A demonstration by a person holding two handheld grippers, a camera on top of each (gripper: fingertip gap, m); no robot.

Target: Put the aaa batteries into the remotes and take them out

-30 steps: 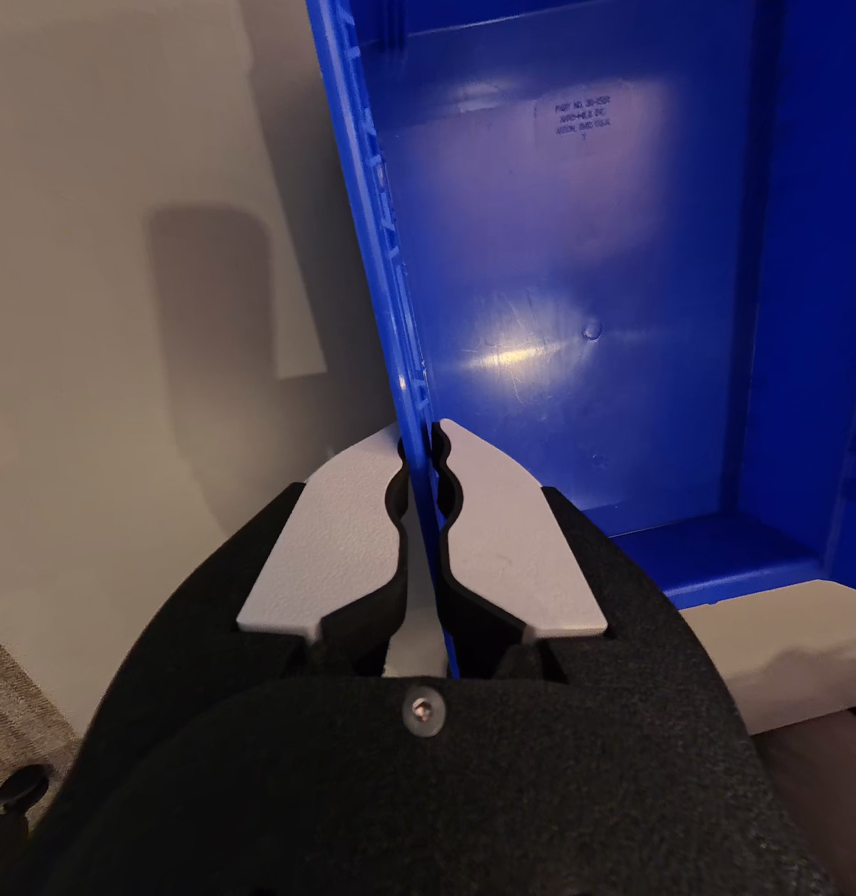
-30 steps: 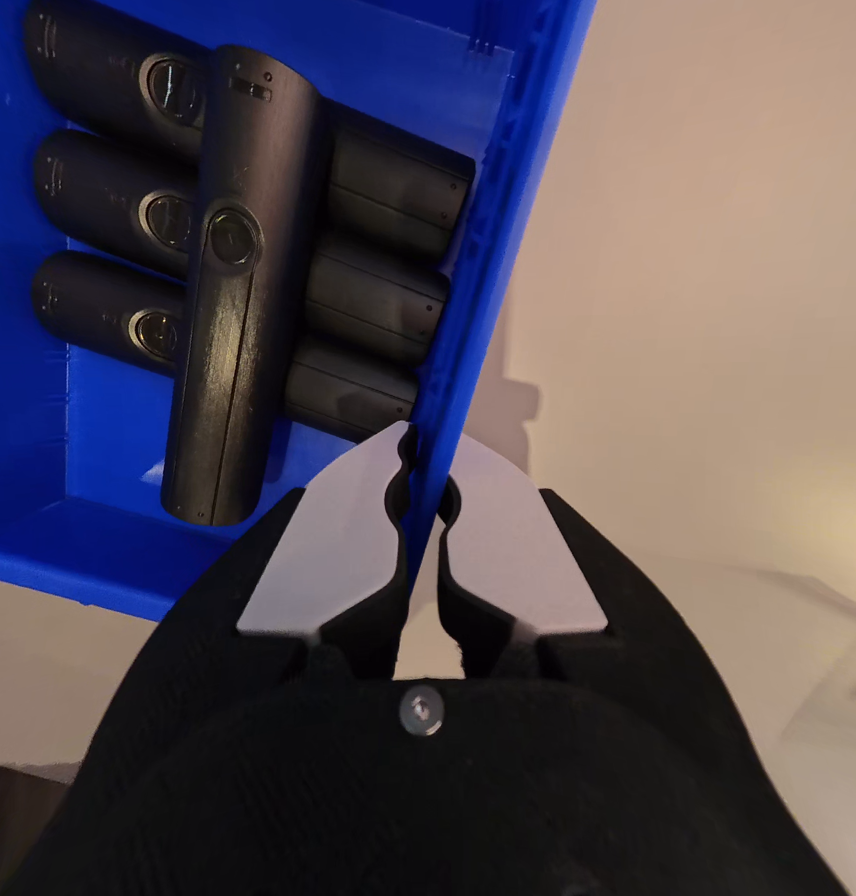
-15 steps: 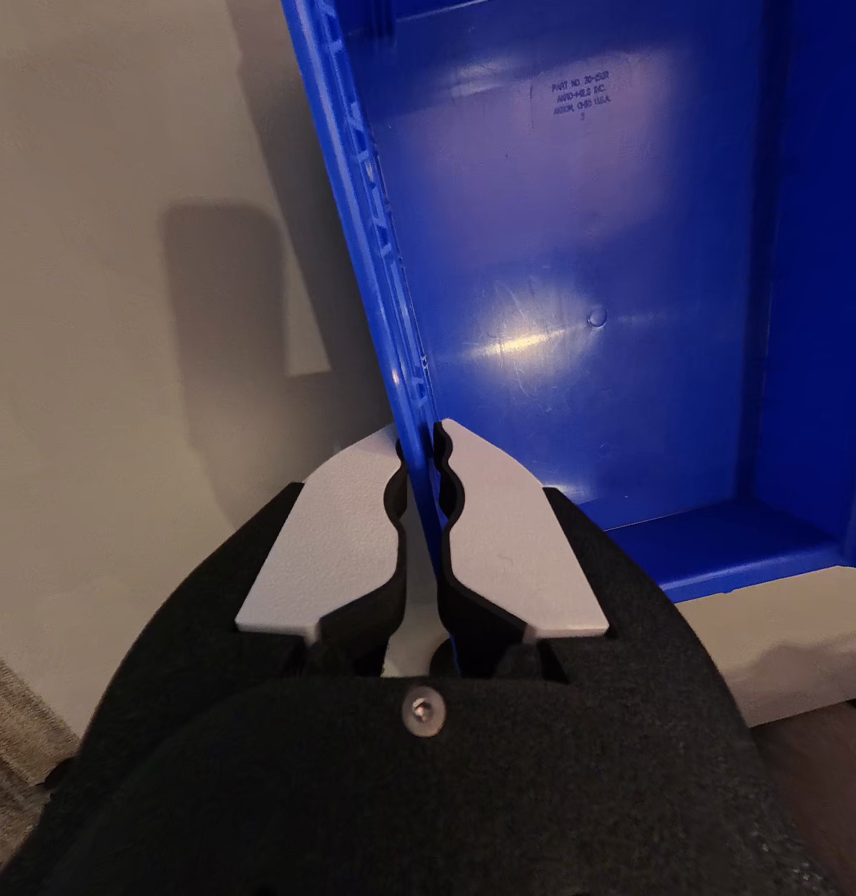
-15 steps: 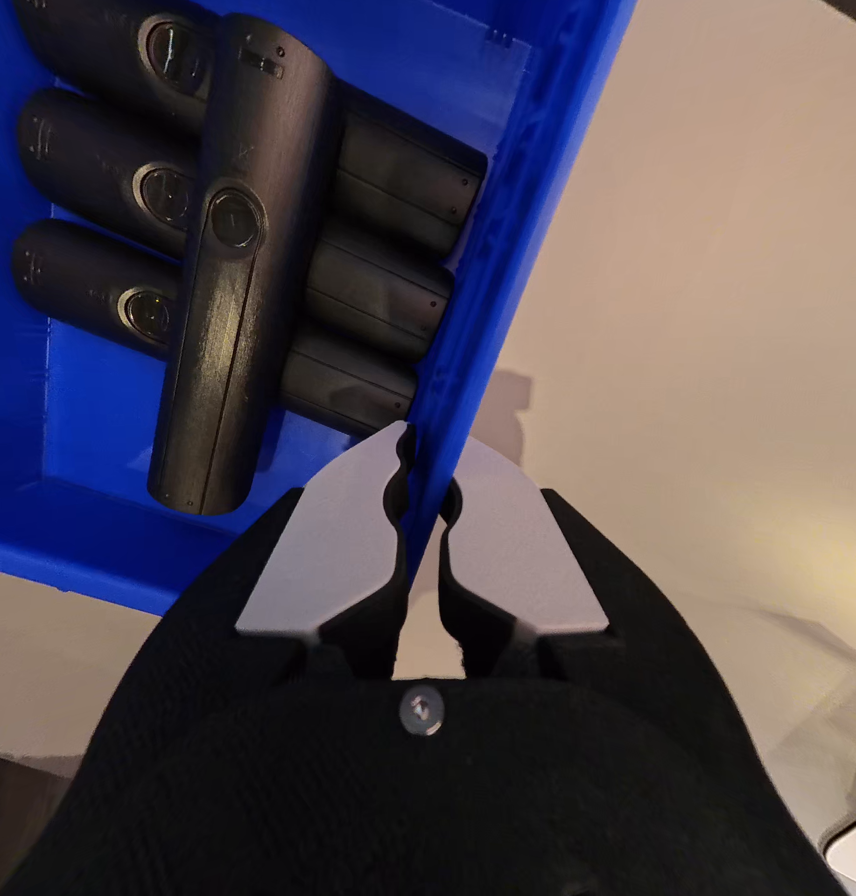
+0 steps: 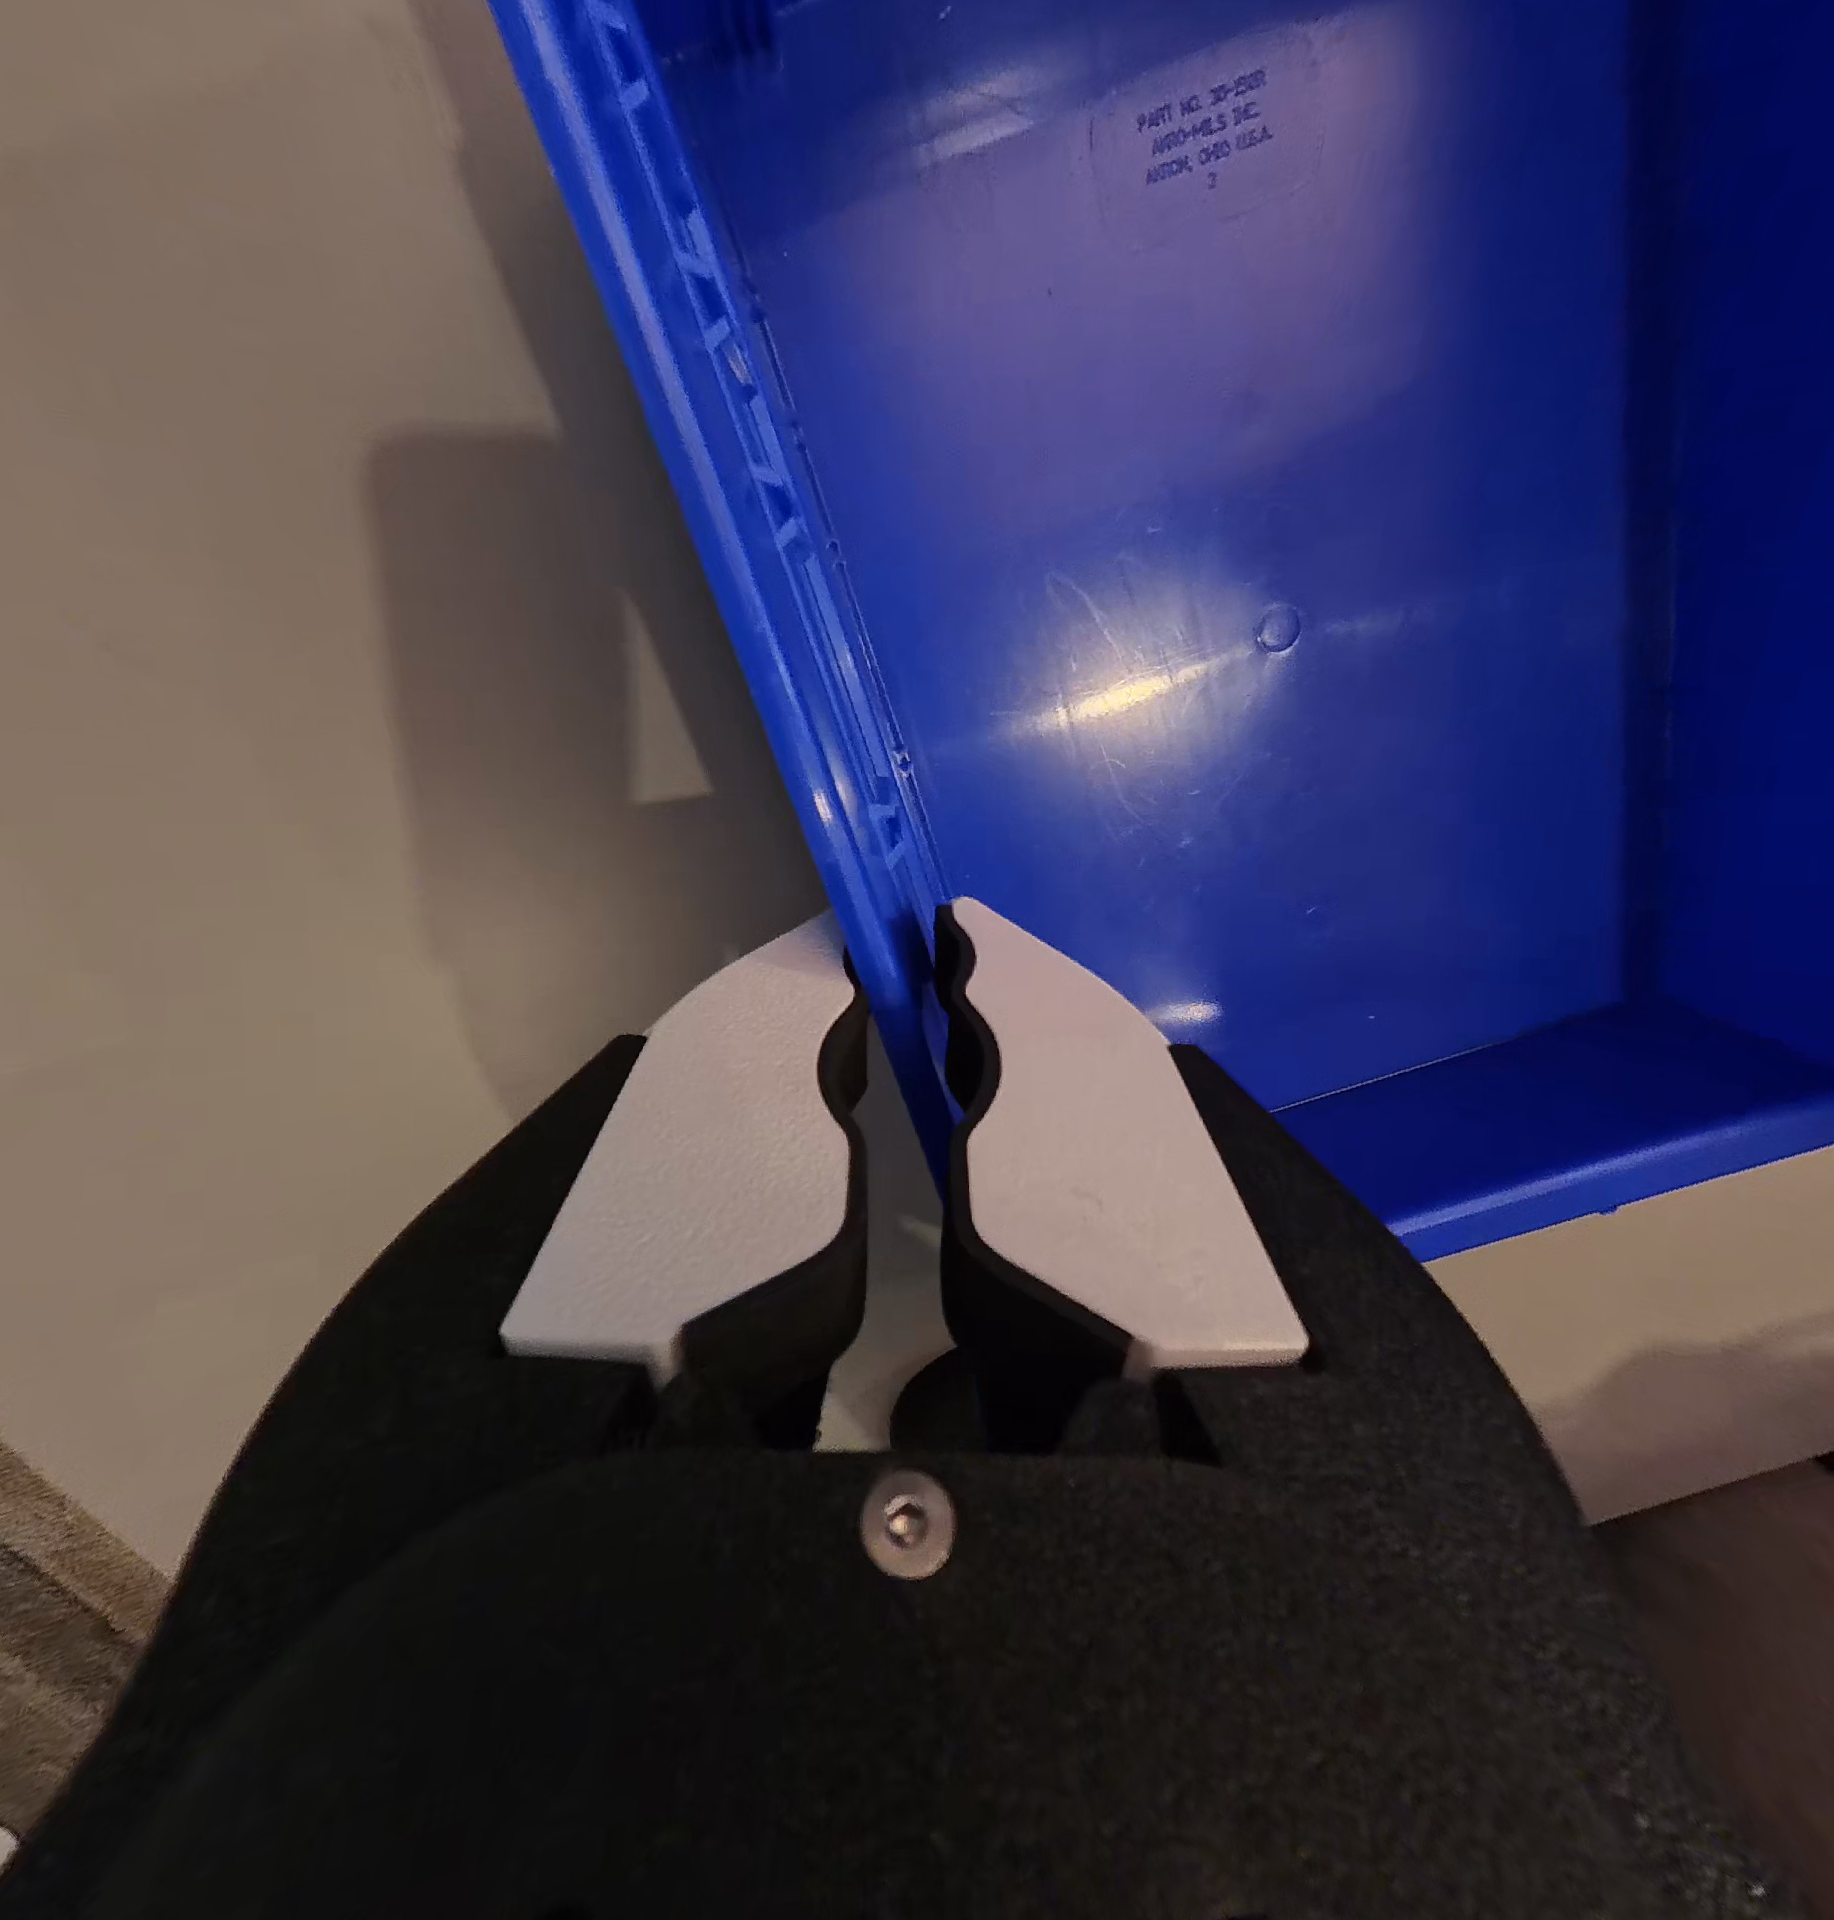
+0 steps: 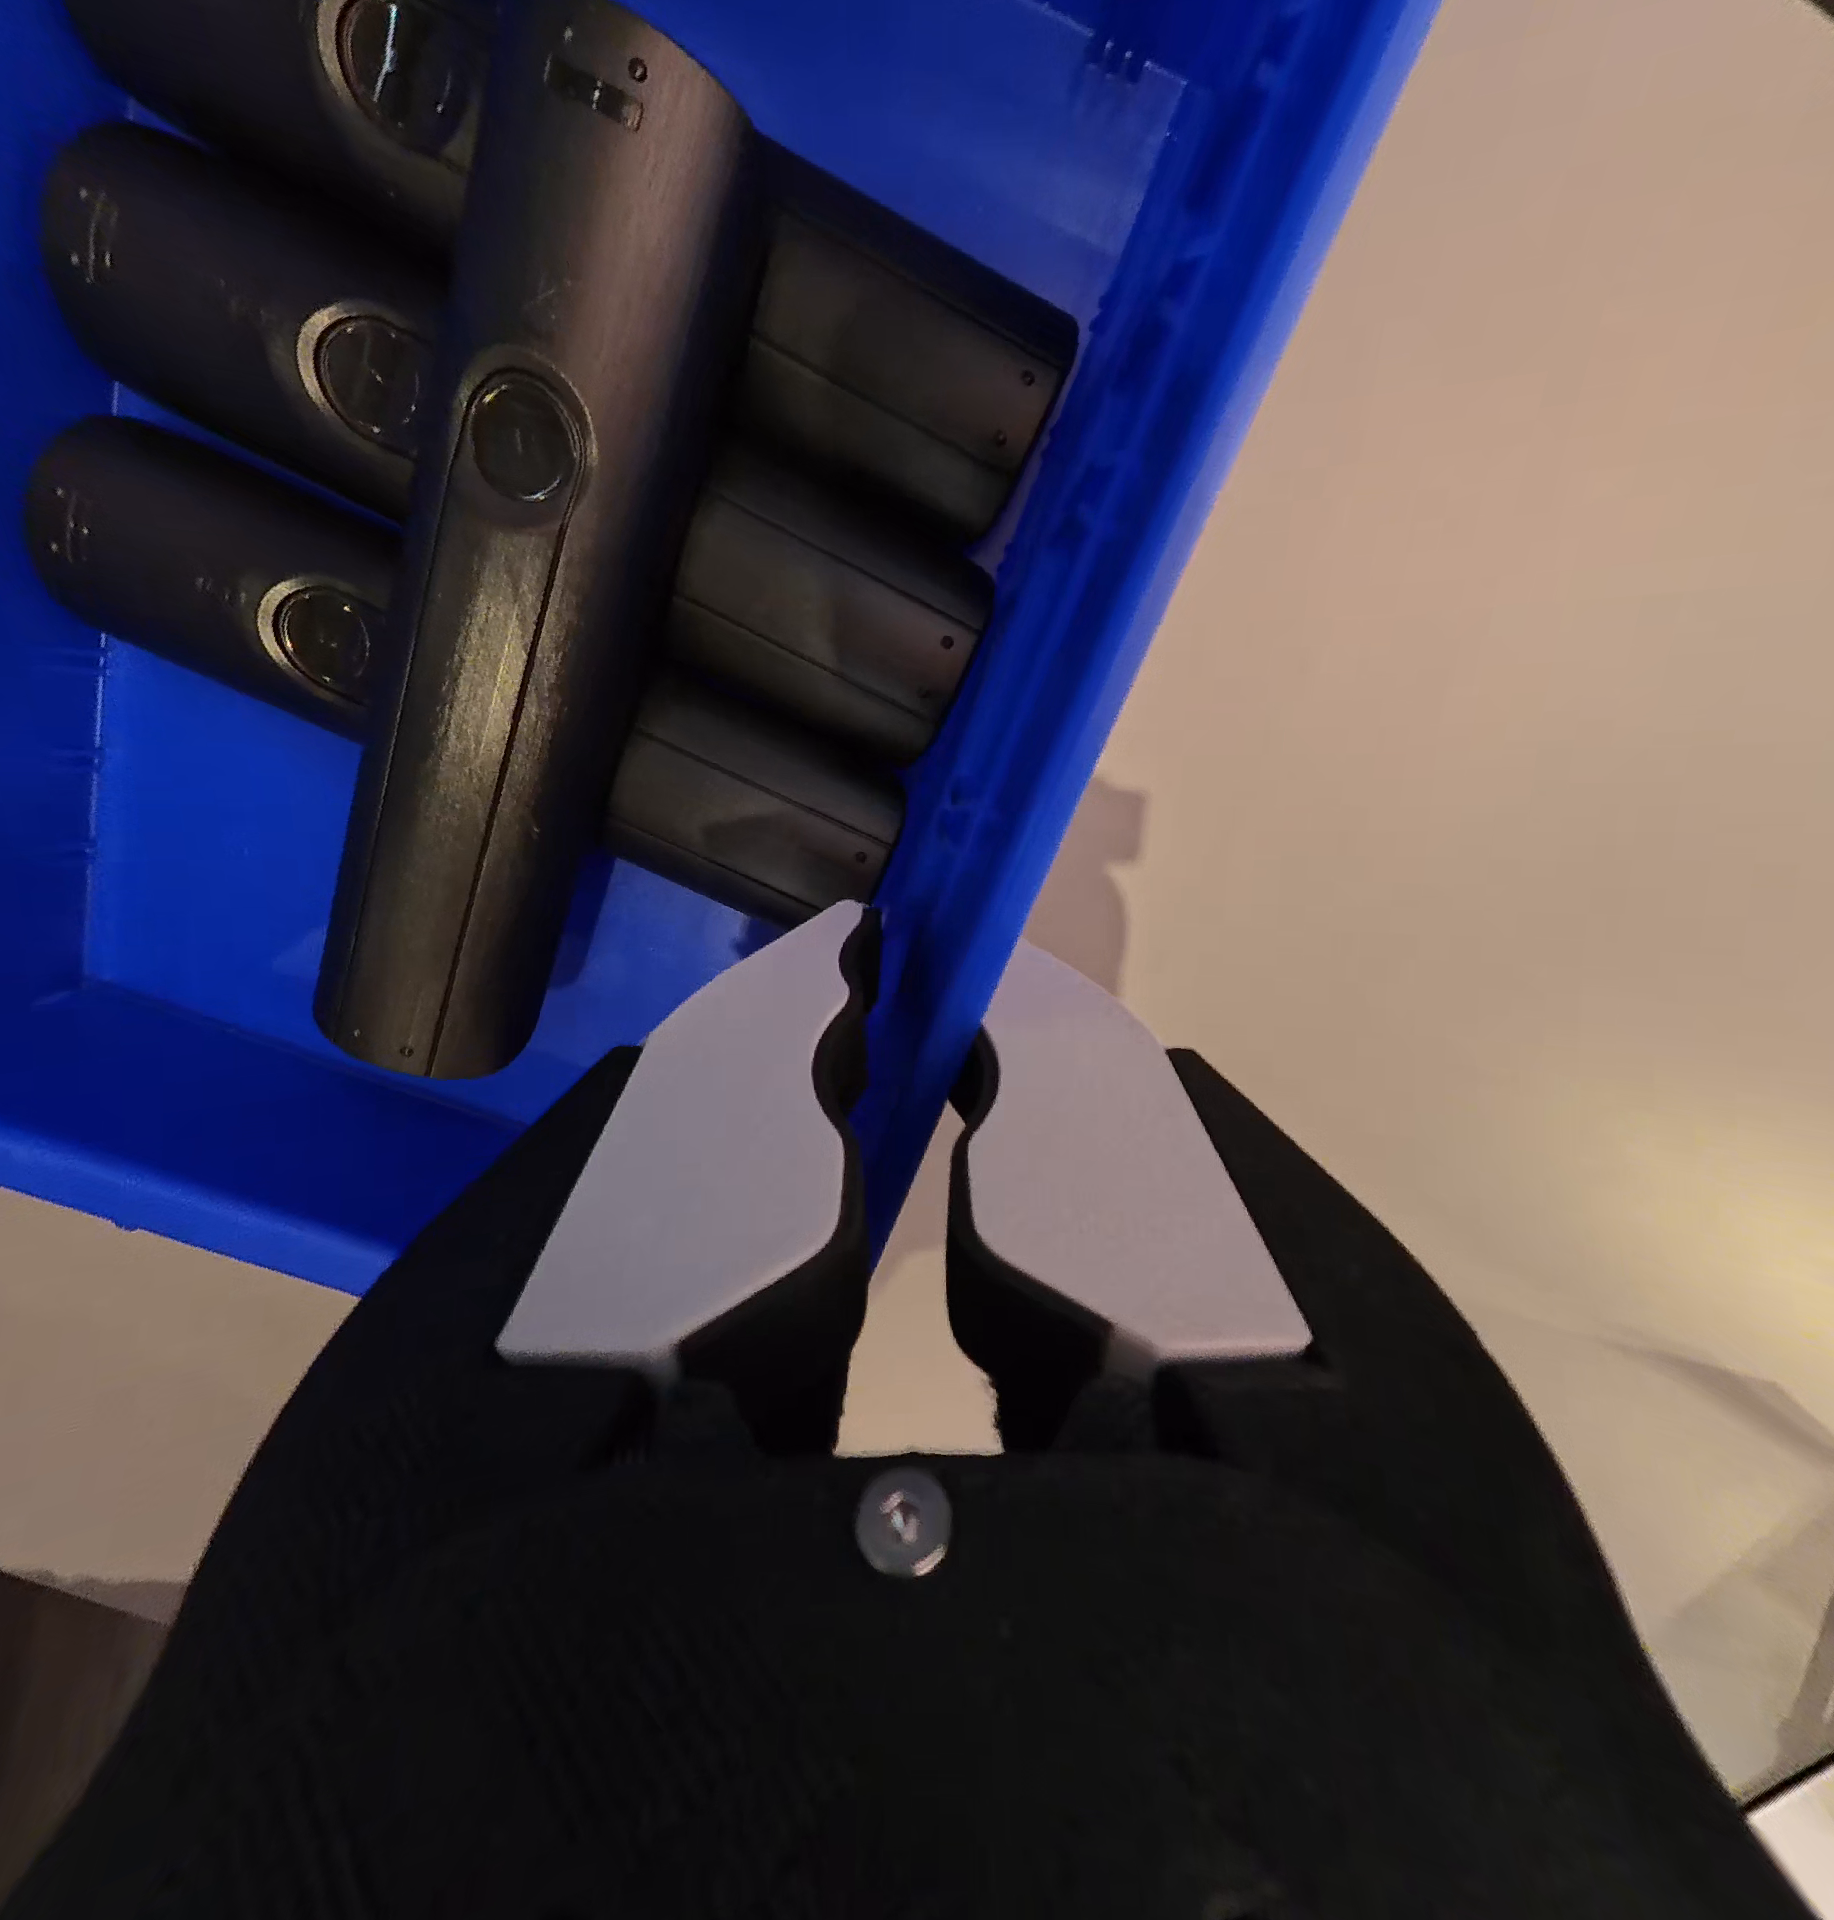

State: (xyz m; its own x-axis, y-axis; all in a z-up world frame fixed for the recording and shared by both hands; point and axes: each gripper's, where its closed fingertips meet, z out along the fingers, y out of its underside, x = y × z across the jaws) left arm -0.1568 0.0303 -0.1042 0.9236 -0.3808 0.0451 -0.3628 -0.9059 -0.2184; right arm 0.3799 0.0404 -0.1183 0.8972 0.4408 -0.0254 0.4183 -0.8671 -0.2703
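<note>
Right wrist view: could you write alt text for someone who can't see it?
A black-and-white two-finger tool is closed on the side wall of a blue plastic bin. Inside lie three dark remotes side by side, with a fourth remote laid across them. Beyond the bin is a pale tabletop.

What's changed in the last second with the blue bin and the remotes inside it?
The blue bin has swung in both views: its left wall leans further left in the left view, its right wall further right in the right view. The remotes went with it, nearer the top edge. Nothing was grabbed or released: the left gripper and right gripper stay clamped on opposite walls, and one remote still lies across the others.
</note>
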